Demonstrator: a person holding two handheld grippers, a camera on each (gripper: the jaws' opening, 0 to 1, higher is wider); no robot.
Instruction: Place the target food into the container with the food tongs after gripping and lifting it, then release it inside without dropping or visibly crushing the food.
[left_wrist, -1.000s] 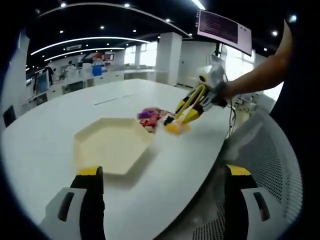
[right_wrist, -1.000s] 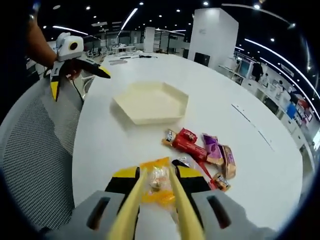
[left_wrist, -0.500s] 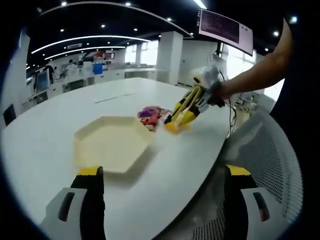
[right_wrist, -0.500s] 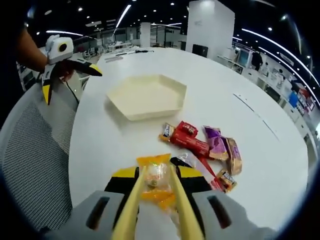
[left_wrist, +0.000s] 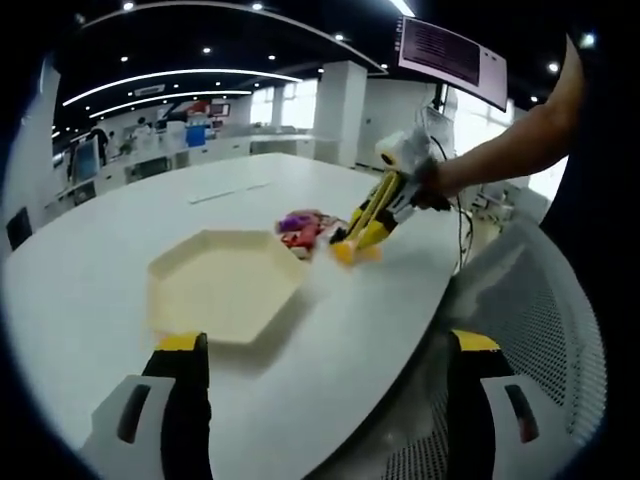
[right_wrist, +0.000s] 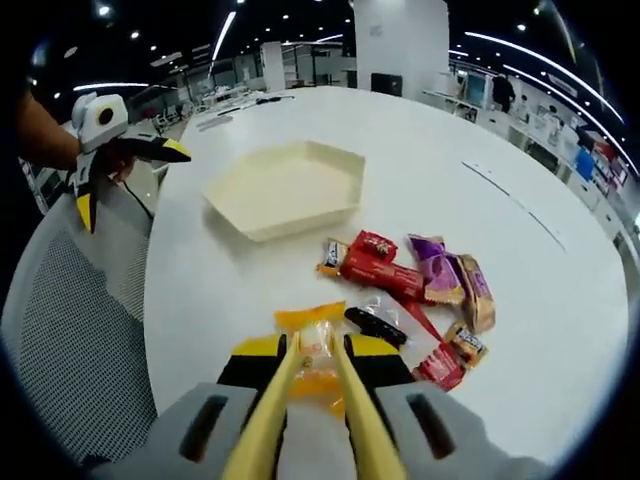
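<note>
Open-plan office, white desk (right_wrist: 520, 270). Right gripper (right_wrist: 312, 362) clamps yellow food tongs (right_wrist: 300, 400), tips closed on orange-wrapped snack (right_wrist: 315, 360) at desk level (lift not evident). Left gripper (left_wrist: 320, 420) jaws spread, holding nothing. Step: grip. Next: lift gently, carry to hexagonal tray (right_wrist: 285, 185), release inside.

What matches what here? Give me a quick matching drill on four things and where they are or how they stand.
Things:
1. orange snack pack
2. hexagonal tray
3. left gripper
4. purple snack pack

States:
A. lying in the pile on the table
B. held off the table edge, open
C. between the yellow tongs
D. holds no food

Pairs: 1-C, 2-D, 3-B, 4-A
</note>
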